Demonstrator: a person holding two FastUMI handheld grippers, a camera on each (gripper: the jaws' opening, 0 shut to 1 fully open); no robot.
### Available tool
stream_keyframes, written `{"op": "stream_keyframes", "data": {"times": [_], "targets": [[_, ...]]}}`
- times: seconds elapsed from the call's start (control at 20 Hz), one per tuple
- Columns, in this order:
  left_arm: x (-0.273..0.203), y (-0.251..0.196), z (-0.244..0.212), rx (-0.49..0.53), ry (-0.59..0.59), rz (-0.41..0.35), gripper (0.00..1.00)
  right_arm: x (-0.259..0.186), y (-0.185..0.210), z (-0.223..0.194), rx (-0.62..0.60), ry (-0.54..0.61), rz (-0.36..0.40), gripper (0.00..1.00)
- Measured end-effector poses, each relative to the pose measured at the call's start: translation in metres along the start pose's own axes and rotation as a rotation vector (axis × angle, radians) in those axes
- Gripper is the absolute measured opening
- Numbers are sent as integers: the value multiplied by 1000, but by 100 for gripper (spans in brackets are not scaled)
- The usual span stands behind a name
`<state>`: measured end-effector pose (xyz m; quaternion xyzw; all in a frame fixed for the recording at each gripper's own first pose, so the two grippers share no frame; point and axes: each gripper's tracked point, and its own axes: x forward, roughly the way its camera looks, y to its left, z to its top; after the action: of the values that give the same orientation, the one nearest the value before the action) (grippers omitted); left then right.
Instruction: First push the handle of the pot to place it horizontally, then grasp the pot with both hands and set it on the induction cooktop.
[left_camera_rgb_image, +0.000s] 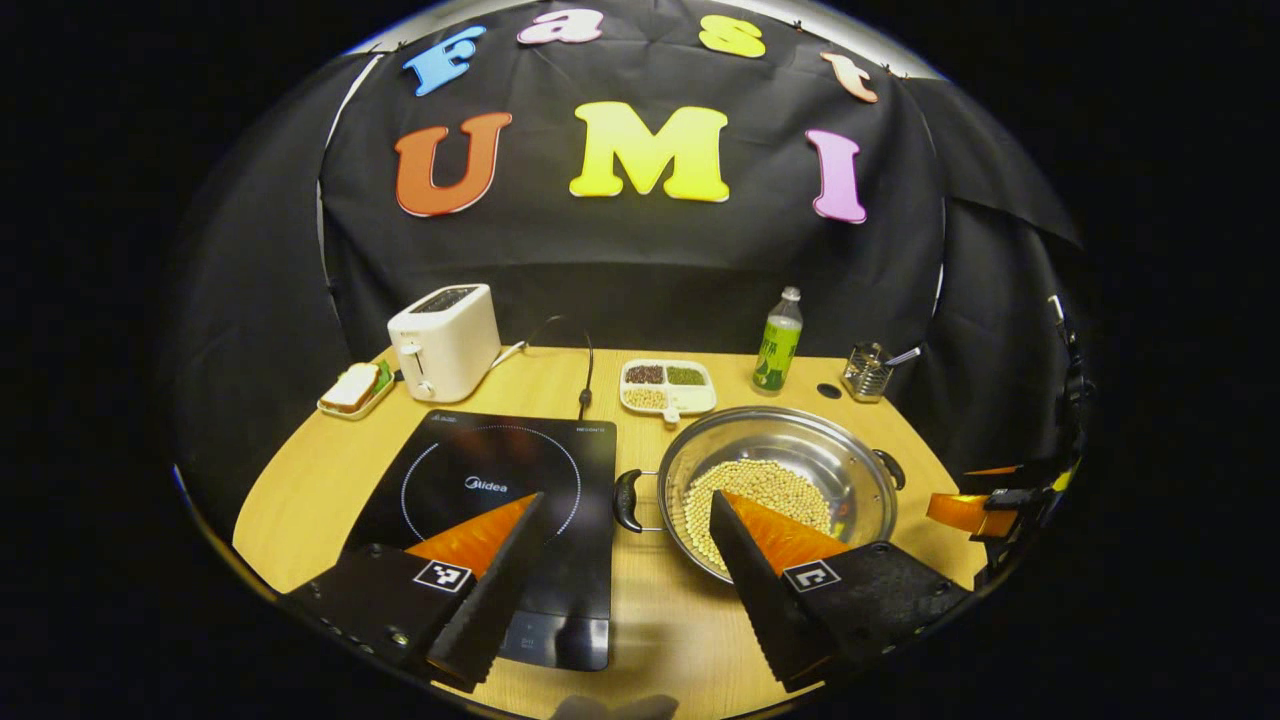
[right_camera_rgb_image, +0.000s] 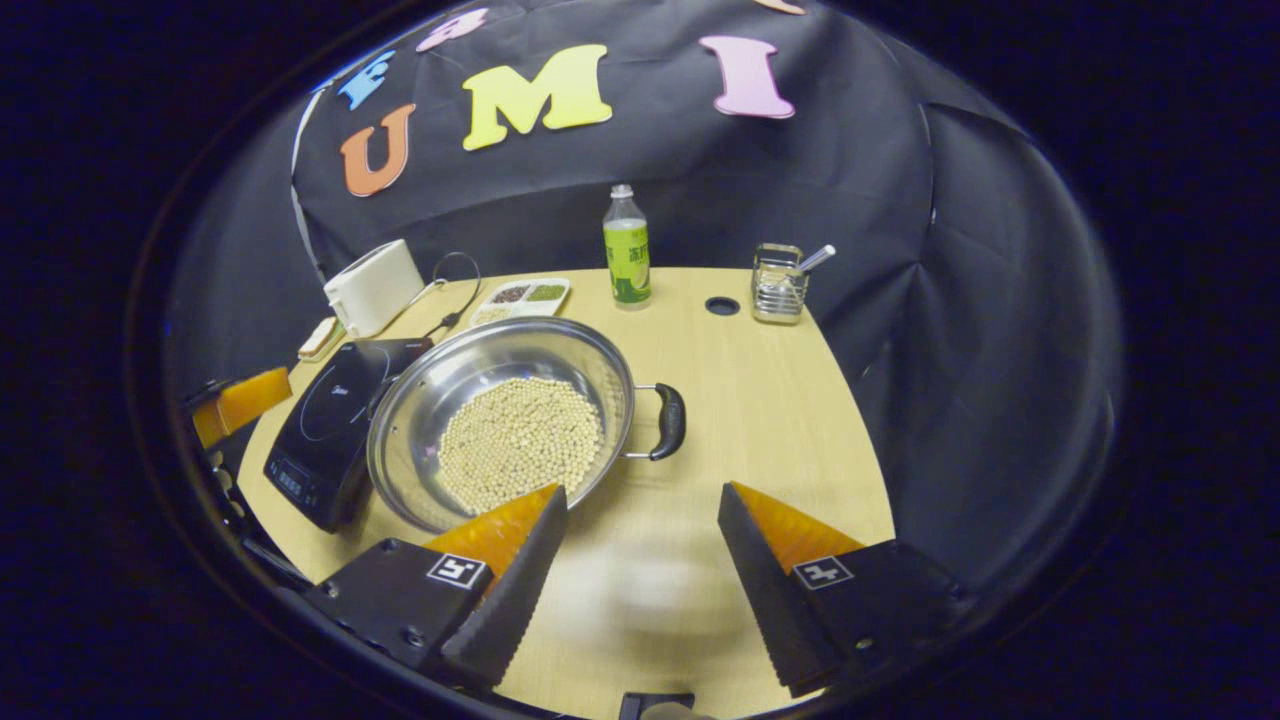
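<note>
Black cloth wall (left_camera_rgb_image: 640, 270), rounded light wooden table (left_camera_rgb_image: 660, 630), dim booth lighting

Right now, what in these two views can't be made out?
- Sandwich plate: right gripper view, partly behind the toaster and too small.
- Cooktop controls: left gripper view, partly behind the left gripper.
- Tray contents: too small to identify.

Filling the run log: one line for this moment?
left gripper: open, free | right gripper: open, free | pot: on table, beside cooktop
</note>
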<state>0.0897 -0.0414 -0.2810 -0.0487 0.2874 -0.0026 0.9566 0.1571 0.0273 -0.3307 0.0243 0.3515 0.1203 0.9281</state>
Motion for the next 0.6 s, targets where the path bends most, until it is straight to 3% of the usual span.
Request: {"op": "stream_keyframes", "data": {"times": [0.35,0.6], "targets": [[73,-8,-20,-7,112,37,97,72,-8,18,0,88,48,94],[102,-12,-32,-17,167,38,97,95,-4,12,-25,152,74,92]]}}
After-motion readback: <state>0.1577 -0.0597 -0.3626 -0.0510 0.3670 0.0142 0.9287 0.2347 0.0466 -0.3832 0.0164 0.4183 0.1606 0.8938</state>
